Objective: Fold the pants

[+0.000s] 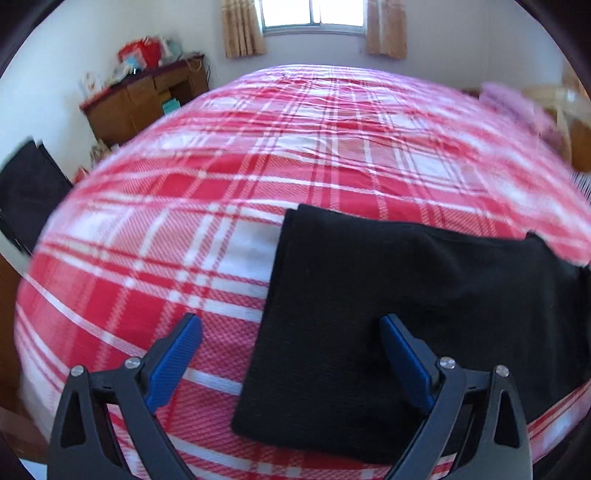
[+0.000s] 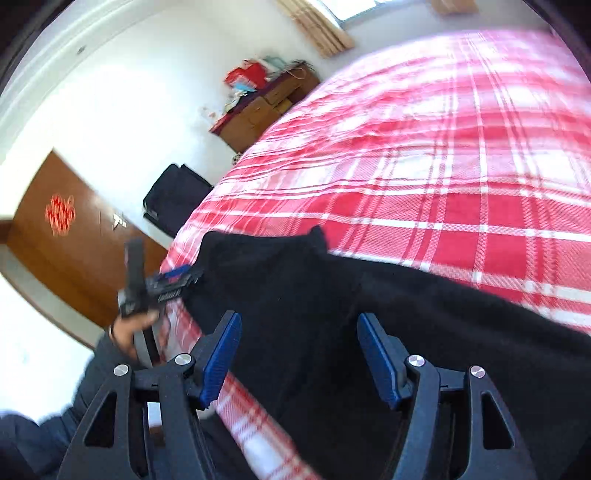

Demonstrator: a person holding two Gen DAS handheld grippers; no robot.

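Black pants (image 1: 369, 295) lie flat on a red and white plaid bed (image 1: 258, 166), partly folded, with a straight left edge. My left gripper (image 1: 291, 325) is open above the bed, its right finger over the pants' left part and its left finger over bare bedding. In the right wrist view the pants (image 2: 369, 314) run across the near edge of the bed (image 2: 424, 166). My right gripper (image 2: 299, 321) is open and empty just above them. The left gripper (image 2: 173, 280) shows there at the pants' far end, held by a hand.
A wooden cabinet (image 1: 147, 99) with clutter stands by the far left wall. A black bag (image 1: 26, 192) leans left of the bed. A window with curtains (image 1: 314, 18) is at the back. A brown door (image 2: 66, 240) is at left. Pink cloth (image 1: 517, 107) lies at the bed's far right.
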